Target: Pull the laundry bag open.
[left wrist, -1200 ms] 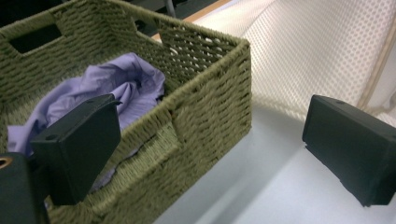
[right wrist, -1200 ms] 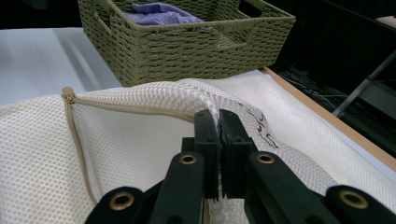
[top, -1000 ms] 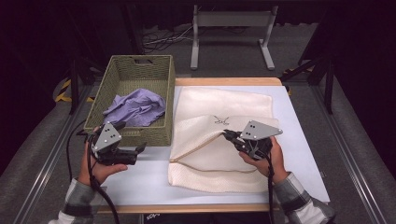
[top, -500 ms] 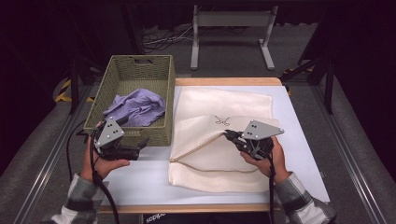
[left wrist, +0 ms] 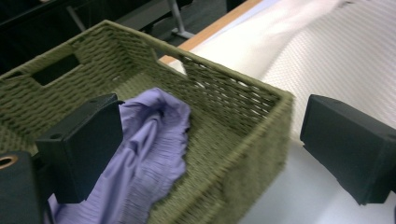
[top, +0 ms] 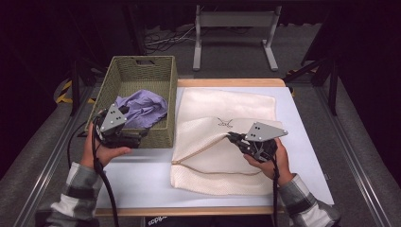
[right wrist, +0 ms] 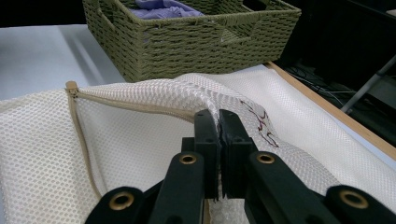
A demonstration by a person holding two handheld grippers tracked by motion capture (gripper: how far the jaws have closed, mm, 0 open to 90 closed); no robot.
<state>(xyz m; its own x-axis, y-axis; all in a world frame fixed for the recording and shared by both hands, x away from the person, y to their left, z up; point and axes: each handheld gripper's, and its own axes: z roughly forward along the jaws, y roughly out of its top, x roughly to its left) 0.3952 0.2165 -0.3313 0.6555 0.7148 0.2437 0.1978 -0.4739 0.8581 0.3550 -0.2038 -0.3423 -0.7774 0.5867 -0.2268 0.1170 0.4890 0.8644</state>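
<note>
Mesh of the cream laundry bag (top: 222,142), lying flat on the white table (top: 142,179) just beside the woven basket (top: 142,78), is being pinched between the shut jaws of the right gripper (right wrist: 218,122), while the left gripper (left wrist: 210,149) is being held spread wide over the basket's near corner, beside the purple cloth (left wrist: 149,154).

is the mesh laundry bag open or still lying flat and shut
Partly open. The right tool, shut on the mesh bag, lifts its top layer; the zipper edge arches clear of the layer beneath.
</note>
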